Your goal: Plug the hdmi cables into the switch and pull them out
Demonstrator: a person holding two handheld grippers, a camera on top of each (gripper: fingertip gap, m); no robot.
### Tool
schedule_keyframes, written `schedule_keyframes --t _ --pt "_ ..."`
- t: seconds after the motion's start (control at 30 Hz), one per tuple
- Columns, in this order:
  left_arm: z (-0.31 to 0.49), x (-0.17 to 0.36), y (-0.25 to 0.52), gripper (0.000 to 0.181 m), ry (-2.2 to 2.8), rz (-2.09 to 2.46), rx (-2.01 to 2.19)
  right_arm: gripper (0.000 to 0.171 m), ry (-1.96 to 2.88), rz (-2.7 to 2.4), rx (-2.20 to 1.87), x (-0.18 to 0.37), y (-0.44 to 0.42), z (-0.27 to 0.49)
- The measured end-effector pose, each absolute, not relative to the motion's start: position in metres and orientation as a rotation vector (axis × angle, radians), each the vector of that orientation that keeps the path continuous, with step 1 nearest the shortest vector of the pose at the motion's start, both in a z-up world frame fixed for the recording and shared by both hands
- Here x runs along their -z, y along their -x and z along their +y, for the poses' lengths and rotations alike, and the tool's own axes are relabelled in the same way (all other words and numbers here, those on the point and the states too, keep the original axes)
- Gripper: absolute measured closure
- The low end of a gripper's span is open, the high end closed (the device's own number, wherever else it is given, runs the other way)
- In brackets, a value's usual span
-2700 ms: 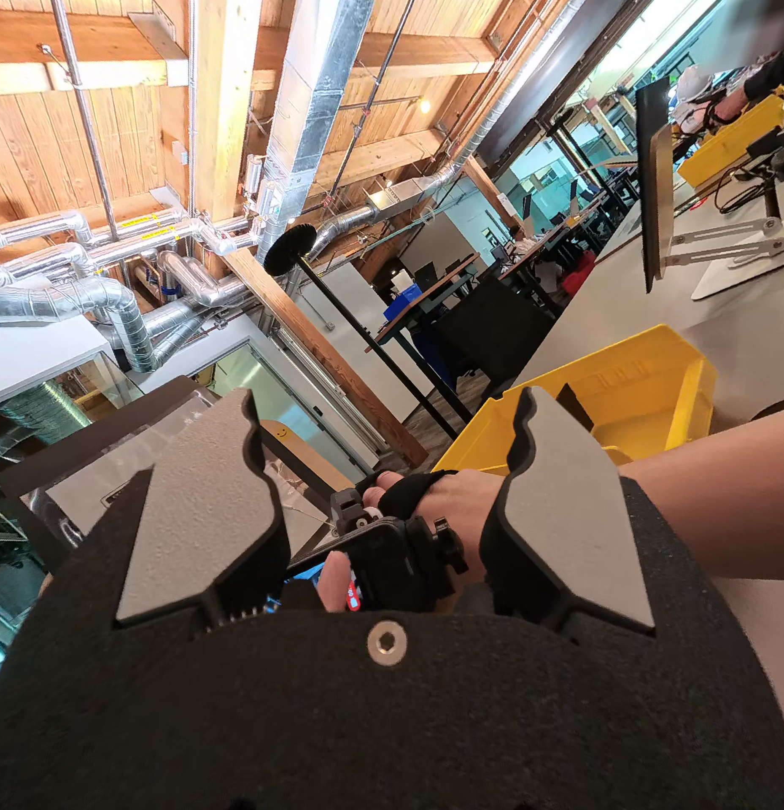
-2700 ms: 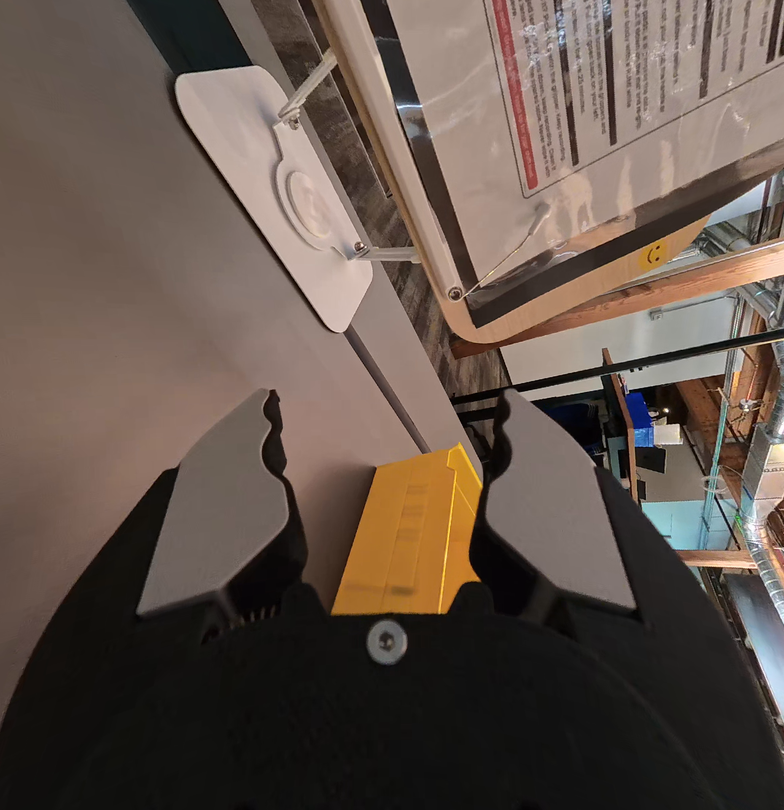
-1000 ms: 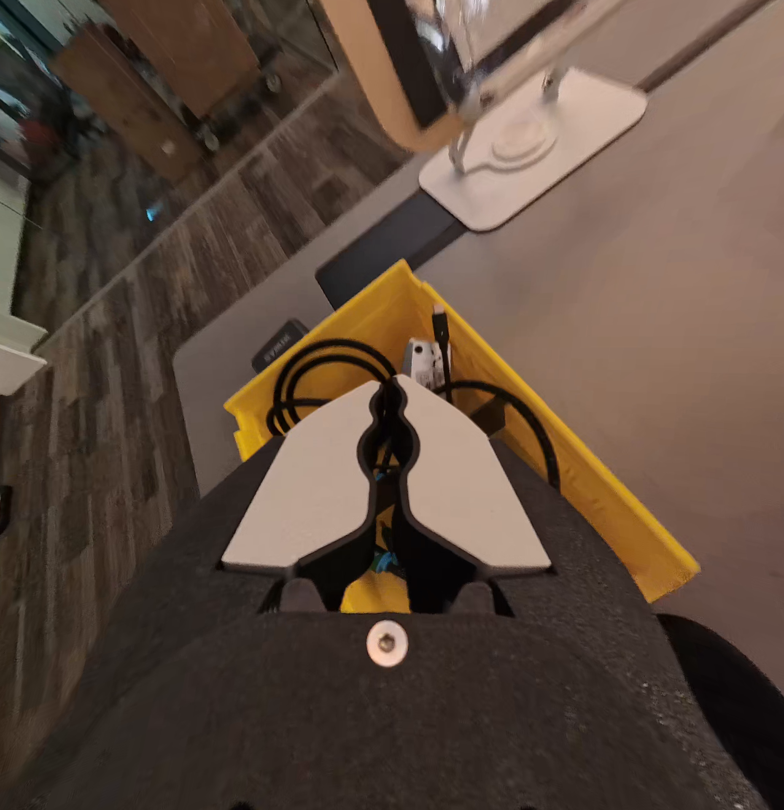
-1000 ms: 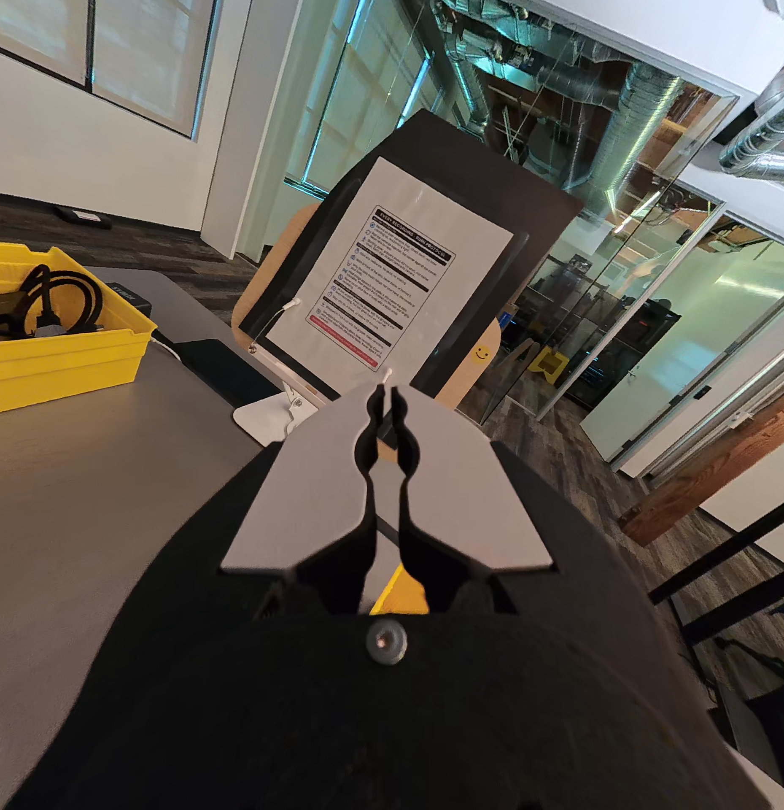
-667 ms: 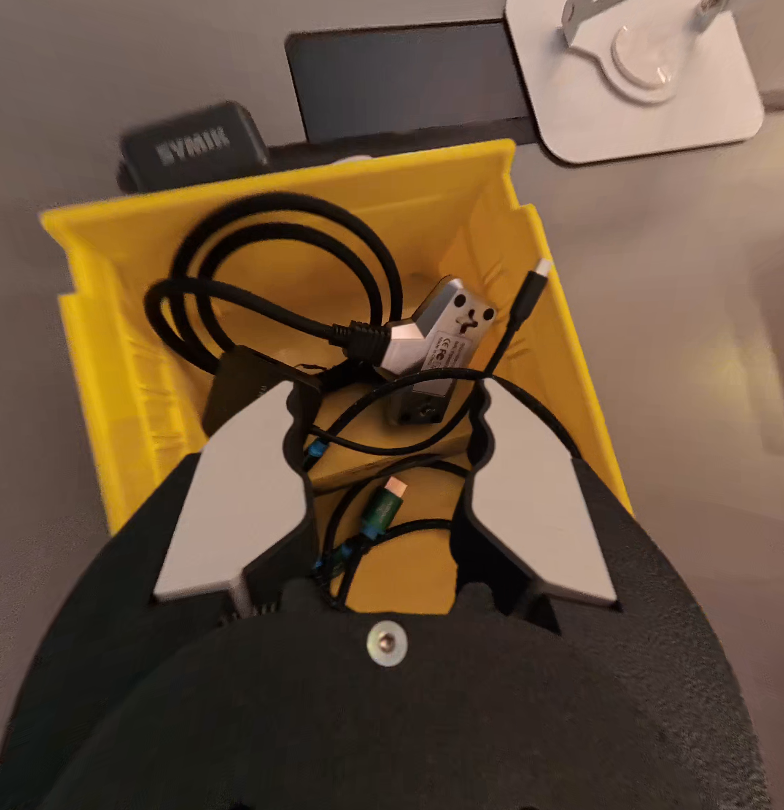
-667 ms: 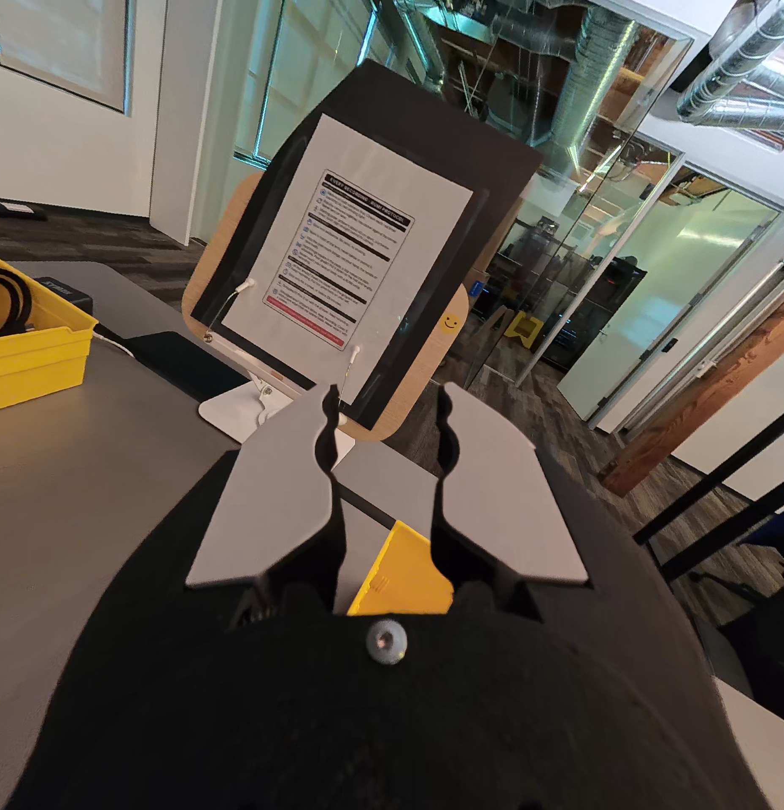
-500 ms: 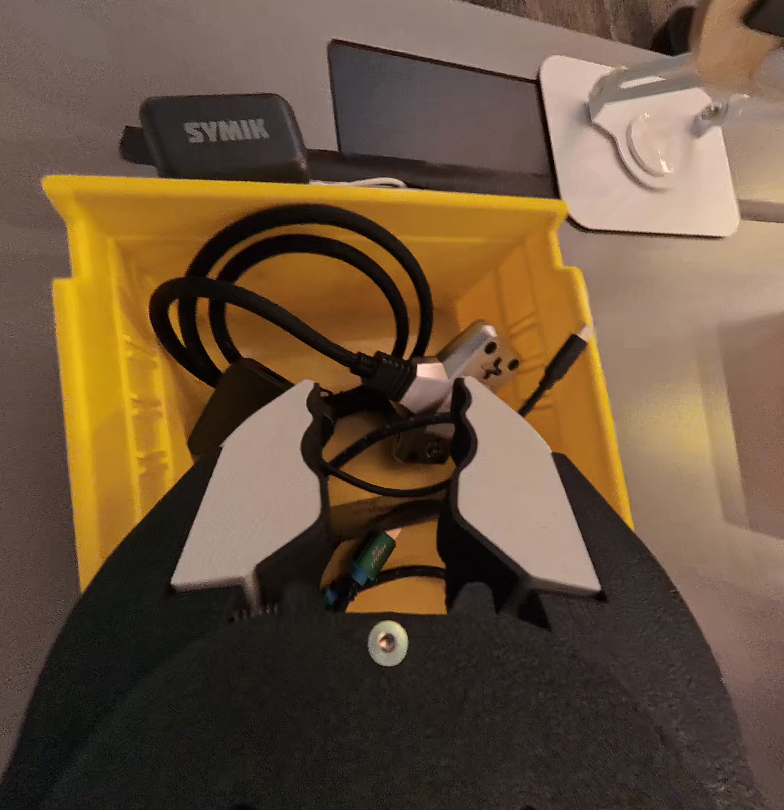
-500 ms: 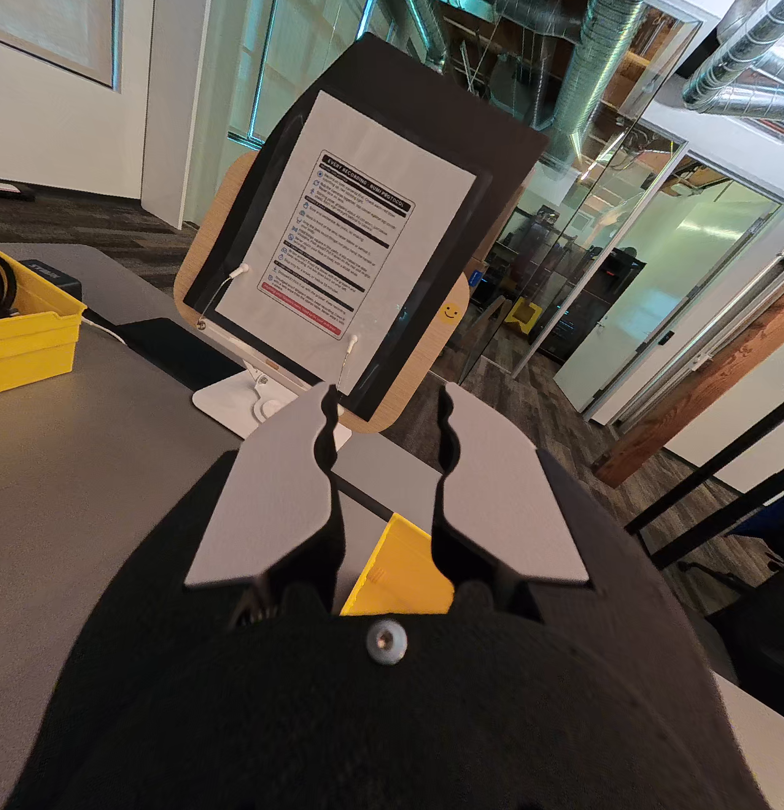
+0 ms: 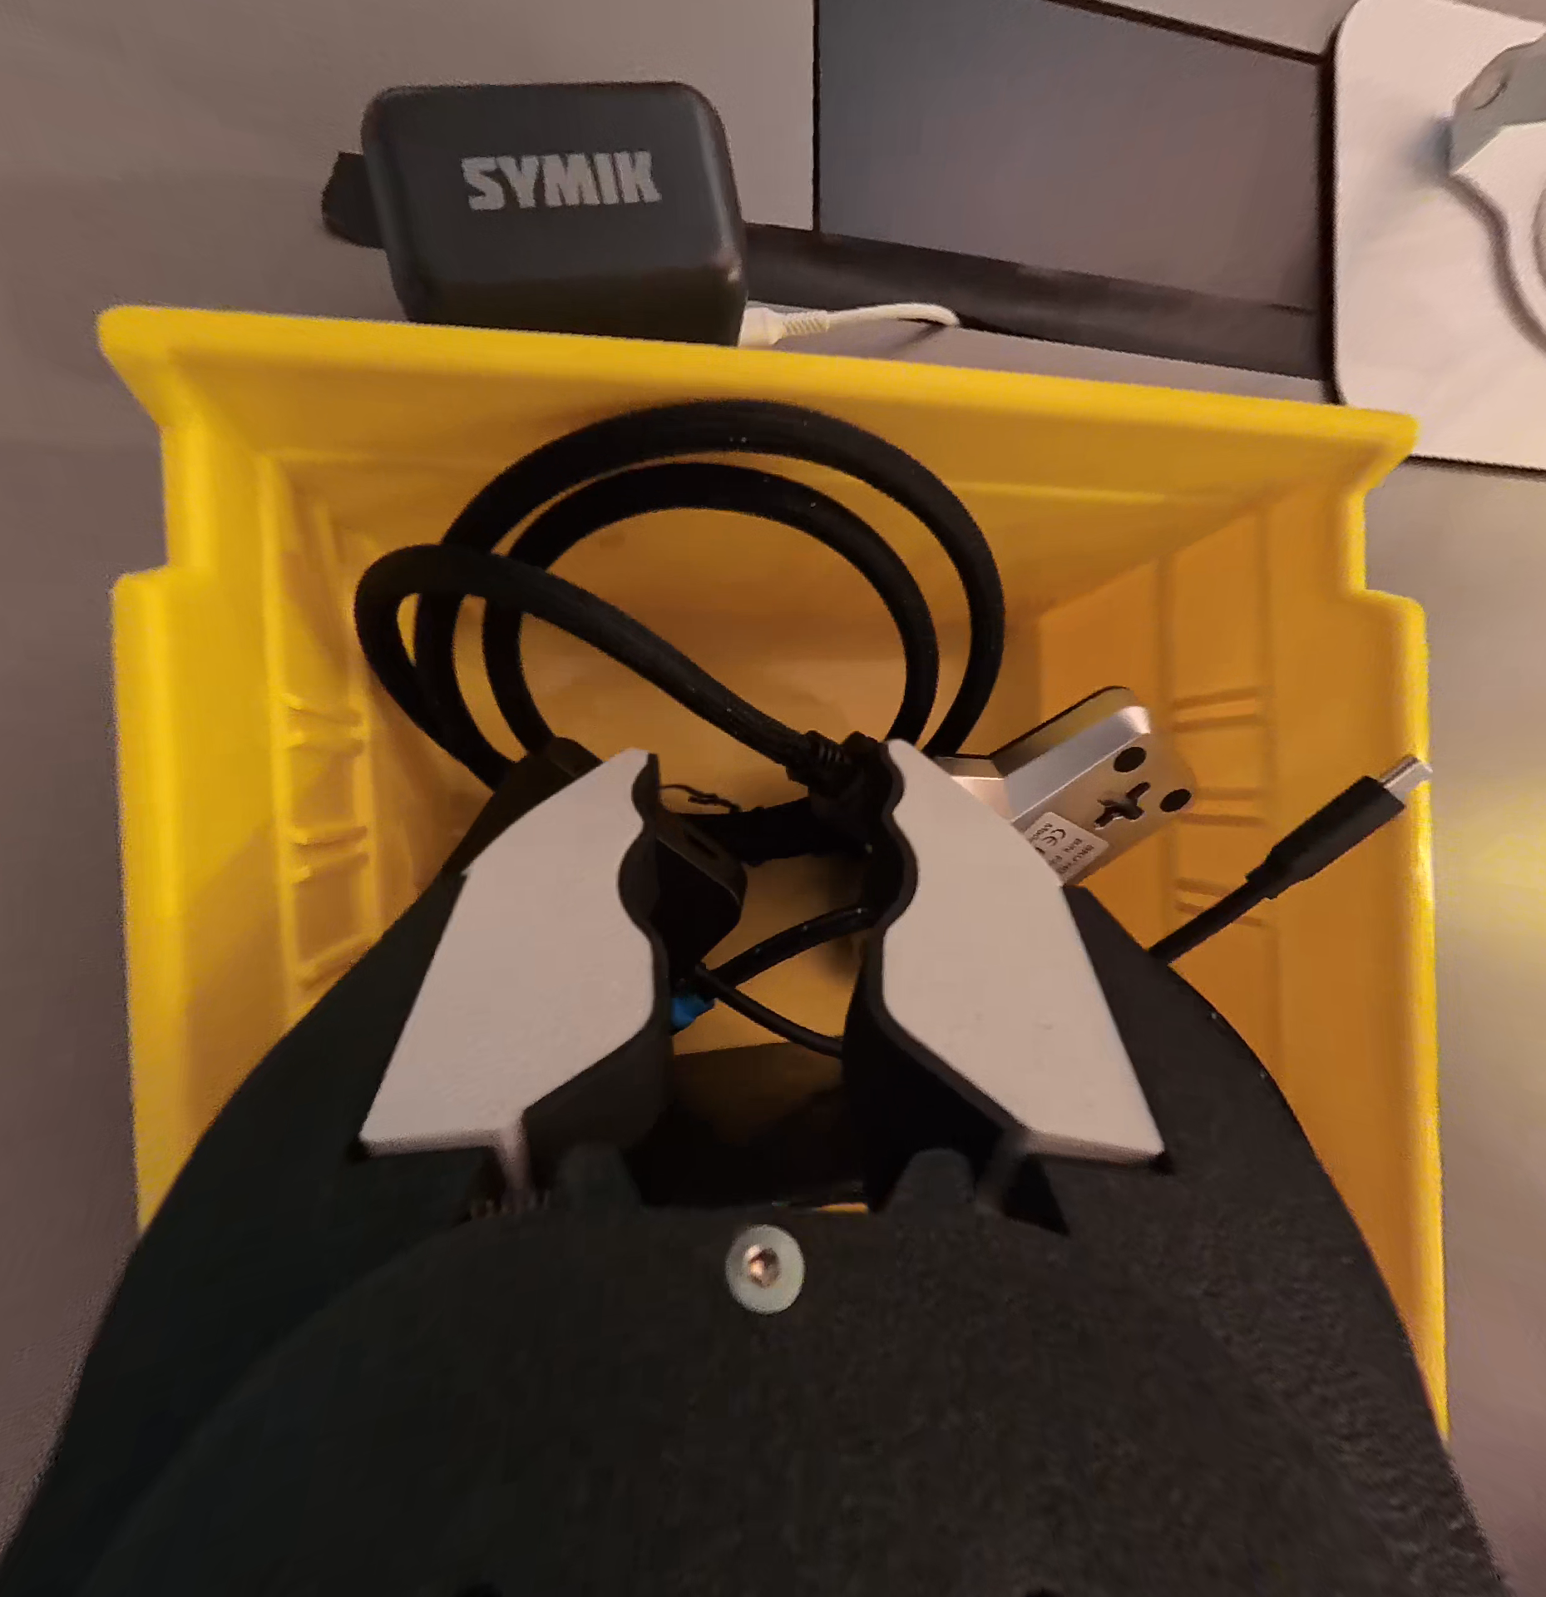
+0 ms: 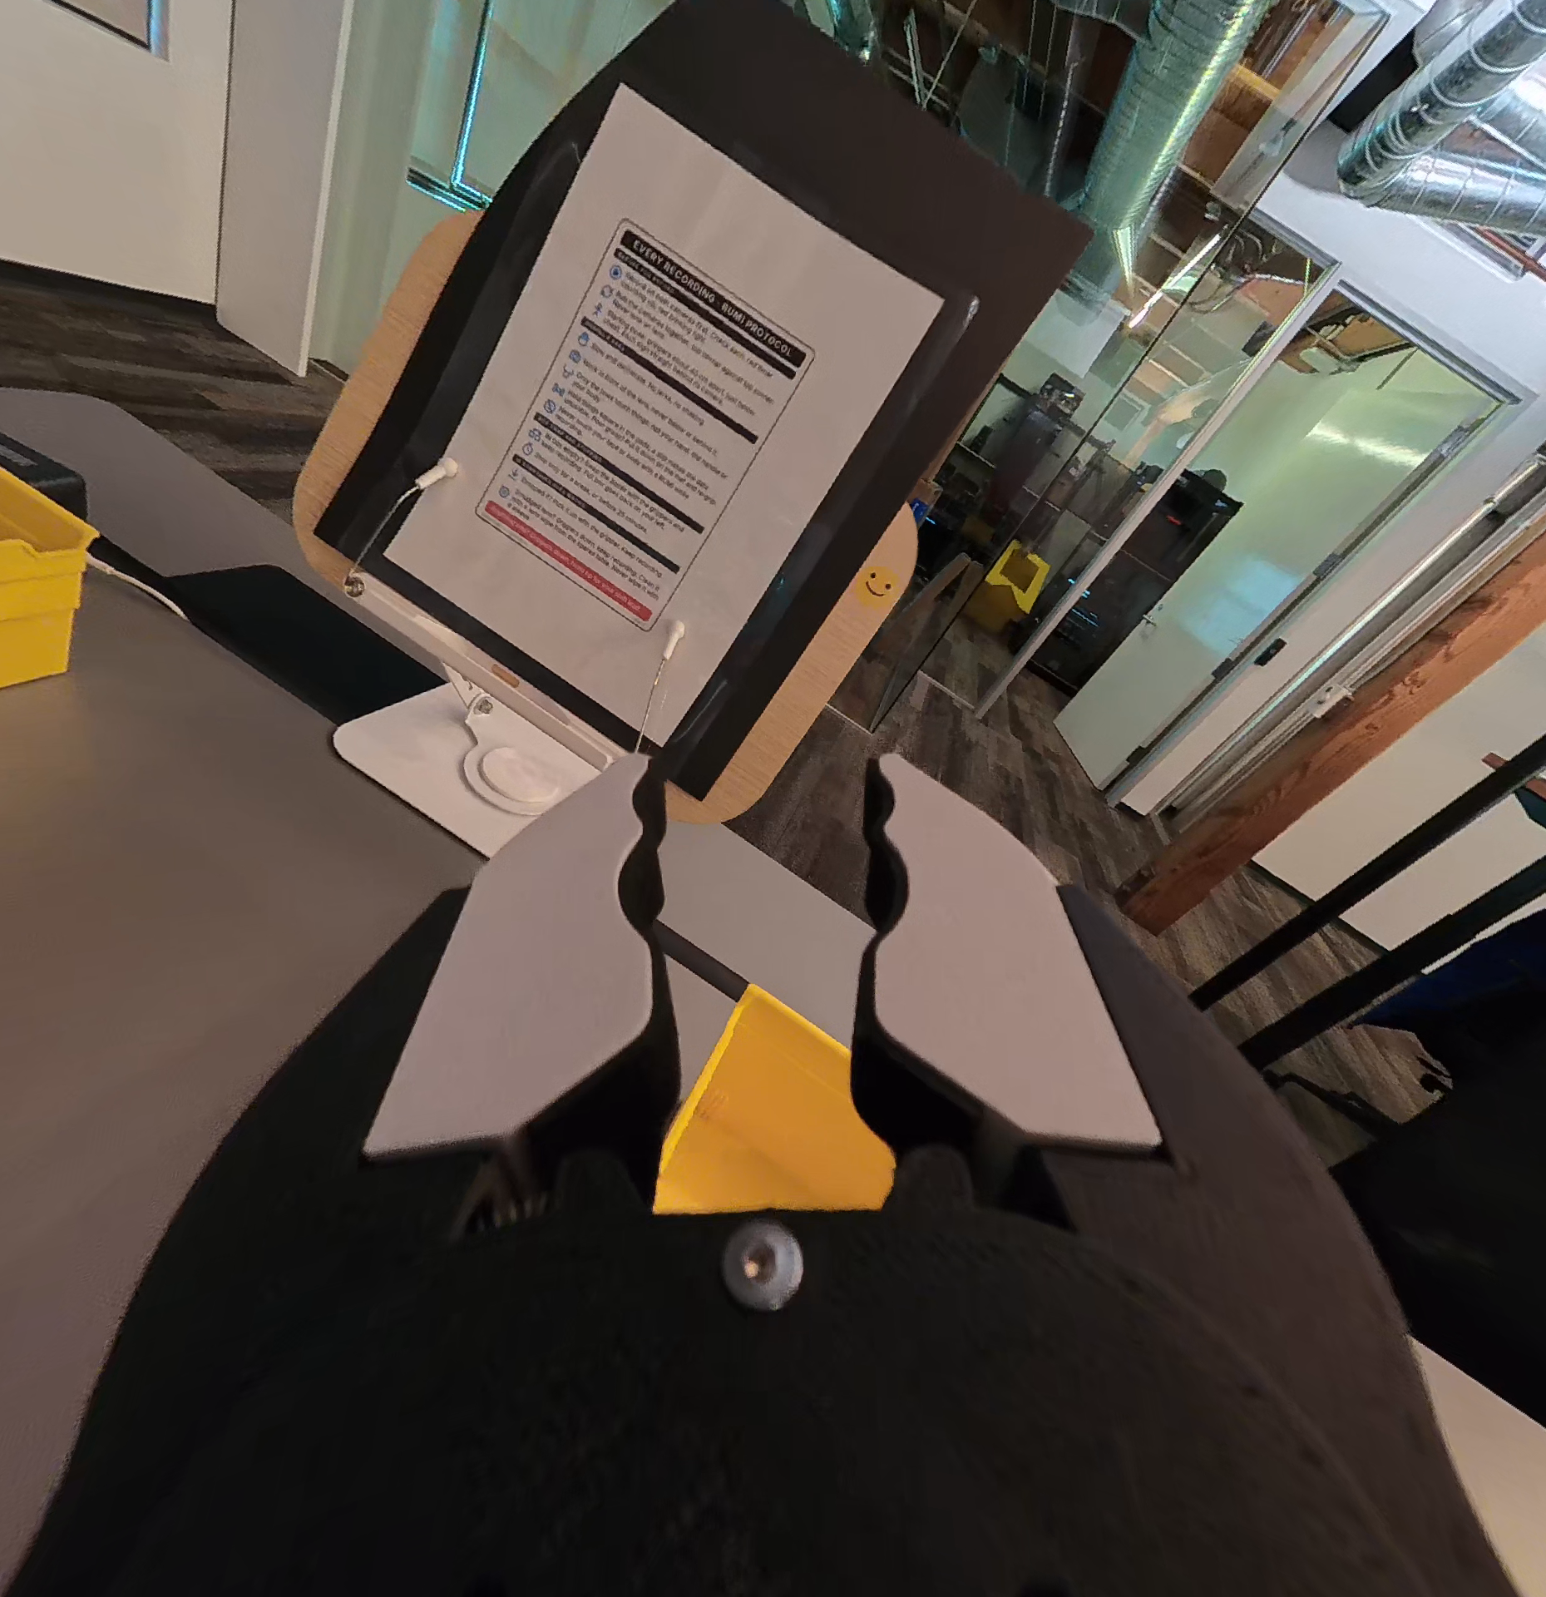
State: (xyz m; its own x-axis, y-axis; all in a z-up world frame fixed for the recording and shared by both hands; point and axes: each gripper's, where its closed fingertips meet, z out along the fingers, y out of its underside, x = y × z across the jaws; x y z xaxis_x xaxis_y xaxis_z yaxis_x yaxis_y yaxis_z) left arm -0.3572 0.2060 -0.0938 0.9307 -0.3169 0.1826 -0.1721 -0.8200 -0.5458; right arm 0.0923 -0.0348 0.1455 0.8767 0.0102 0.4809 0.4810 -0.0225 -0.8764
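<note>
In the left wrist view, a yellow bin (image 9: 925,415) holds a coiled black braided HDMI cable (image 9: 683,553), a silver switch box (image 9: 1097,786) leaning on the right wall, and a thin black cable with a small plug (image 9: 1322,830). My left gripper (image 9: 765,769) is open, low inside the bin, its fingertips either side of the braided cable's plug end. A black part lies under the left finger (image 9: 562,907). My right gripper (image 10: 756,769) is open and empty above the grey table (image 10: 147,864), over a second yellow bin (image 10: 769,1106).
A black power adapter (image 9: 553,207) sits behind the bin with a white cord. A dark pad (image 9: 1054,147) and a white stand base (image 9: 1443,216) lie beyond. In the right wrist view the stand holds a printed sheet (image 10: 665,432); the first bin's corner (image 10: 17,570) is at left. About 55 centimeters separates my left fingertips from my right.
My left gripper has swung over the bin, opened and dropped down into it around the cable. My right gripper has opened and turned slightly right.
</note>
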Motion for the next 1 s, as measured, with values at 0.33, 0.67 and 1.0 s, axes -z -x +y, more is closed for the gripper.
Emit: schedule_keyframes --t 0.33,0.67,1.0 --pt "0.199 0.033 0.339 0.181 2.236 0.407 0.737 0.127 1.591 -0.436 0.500 -0.135 -0.093 -0.028" --pt "0.195 0.077 0.352 0.140 2.480 0.268 0.696 0.126 1.604 -0.445 0.551 -0.131 -0.093 -0.026" --pt "0.216 0.098 0.345 0.148 2.442 0.314 0.515 0.127 1.609 -0.463 0.580 -0.130 -0.093 -0.025"
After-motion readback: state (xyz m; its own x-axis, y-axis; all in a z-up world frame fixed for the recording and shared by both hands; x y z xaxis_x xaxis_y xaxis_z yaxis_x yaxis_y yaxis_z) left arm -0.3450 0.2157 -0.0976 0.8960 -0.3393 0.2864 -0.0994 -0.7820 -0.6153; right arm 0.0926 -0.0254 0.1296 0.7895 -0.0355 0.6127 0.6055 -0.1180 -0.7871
